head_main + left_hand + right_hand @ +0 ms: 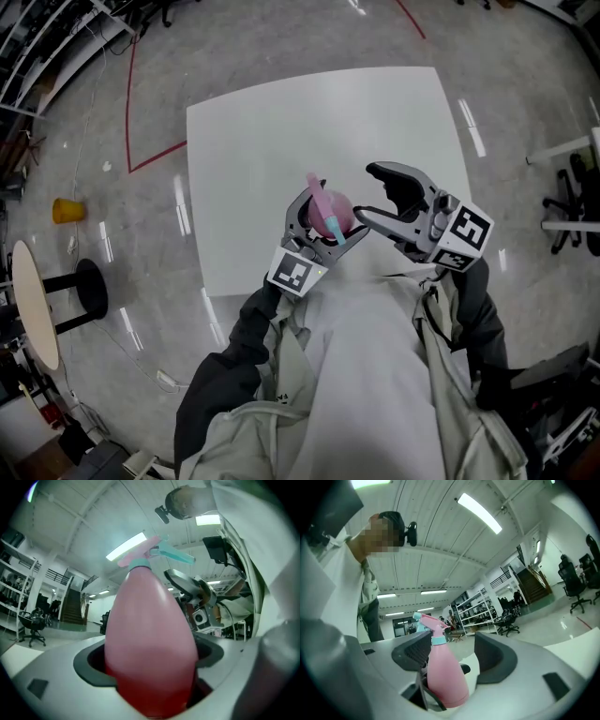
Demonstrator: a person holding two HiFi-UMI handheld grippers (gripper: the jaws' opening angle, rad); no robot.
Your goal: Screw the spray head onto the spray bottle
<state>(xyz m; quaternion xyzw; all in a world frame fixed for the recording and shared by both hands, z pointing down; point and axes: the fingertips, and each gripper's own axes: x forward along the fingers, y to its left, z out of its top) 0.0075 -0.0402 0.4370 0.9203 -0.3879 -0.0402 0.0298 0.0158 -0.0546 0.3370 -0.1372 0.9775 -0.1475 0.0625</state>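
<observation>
Head view, looking steeply down: a person in a pale jacket with dark sleeves holds two grippers above the near edge of a square white table (281,122), on a grey floor marked with red tape lines. The left gripper (328,221) is clamped around the lower body of a pink spray bottle (339,212), which is lifted off the table. The spray head (317,194), pink with a teal trigger and collar, sits on the bottle's neck; whether it is screwed tight cannot be told. The right gripper (375,195) is just beside the bottle on its right, level with it, its two dark jaws standing wide apart and holding nothing.

Left gripper view: the spray bottle (150,639) fills the middle, wedged upright between the jaws, with the spray head (151,555) at the top against ceiling lights. The right gripper (187,585) shows behind it.

Right gripper view: the jaws of the right gripper (452,646) stand open. The spray bottle (445,672) appears between them, nearer the left-hand jaw, with neither pad pressing on it. The spray head (427,622) points left.

On the floor at the far left lie a small yellow object (66,210) and a round side table (31,305).
</observation>
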